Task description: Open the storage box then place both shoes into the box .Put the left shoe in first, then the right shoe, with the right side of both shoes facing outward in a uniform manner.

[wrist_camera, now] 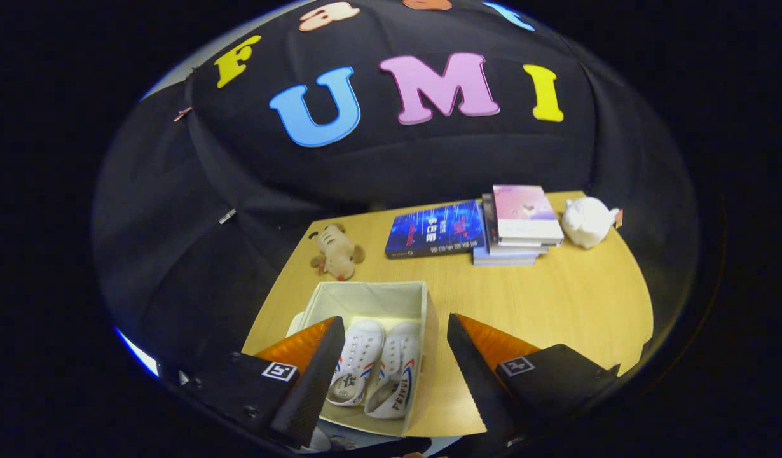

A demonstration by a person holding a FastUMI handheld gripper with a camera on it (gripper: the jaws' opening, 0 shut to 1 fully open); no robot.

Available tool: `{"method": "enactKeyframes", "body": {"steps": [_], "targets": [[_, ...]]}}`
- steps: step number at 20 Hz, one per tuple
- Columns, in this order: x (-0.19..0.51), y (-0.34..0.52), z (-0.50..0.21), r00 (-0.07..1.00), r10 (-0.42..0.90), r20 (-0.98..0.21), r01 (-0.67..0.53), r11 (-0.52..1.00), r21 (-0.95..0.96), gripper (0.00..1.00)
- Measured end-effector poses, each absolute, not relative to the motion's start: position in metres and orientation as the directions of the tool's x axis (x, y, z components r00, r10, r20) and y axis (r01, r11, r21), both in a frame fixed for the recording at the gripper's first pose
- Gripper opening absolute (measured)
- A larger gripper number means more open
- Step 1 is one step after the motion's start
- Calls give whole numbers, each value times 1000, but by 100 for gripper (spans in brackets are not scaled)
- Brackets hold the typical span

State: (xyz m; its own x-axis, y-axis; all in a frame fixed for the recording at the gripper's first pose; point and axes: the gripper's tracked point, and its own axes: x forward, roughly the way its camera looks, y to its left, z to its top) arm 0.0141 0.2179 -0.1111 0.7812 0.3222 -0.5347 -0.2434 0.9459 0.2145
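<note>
Gripper fingers apart, empty, hovering above open cream fabric storage box. Both white canvas shoes side by side inside. Placing looks done; next: back away, check facing.

the gripper hangs with fingers spread wide, gripping nothing, above the open storage box (two white shoes lie side by side inside); books at one o'clock.
</note>
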Motion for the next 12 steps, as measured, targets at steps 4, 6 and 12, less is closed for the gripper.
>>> {"method": "enactKeyframes", "body": {"steps": [4,6,12], "targets": [[25,159,-45,882,294,-368,-269,956,118,98],[22,132,-18,914,289,-286,-271,957,100,98],[12,60,-9,945,285,-161,-278,958,61,98]]}}
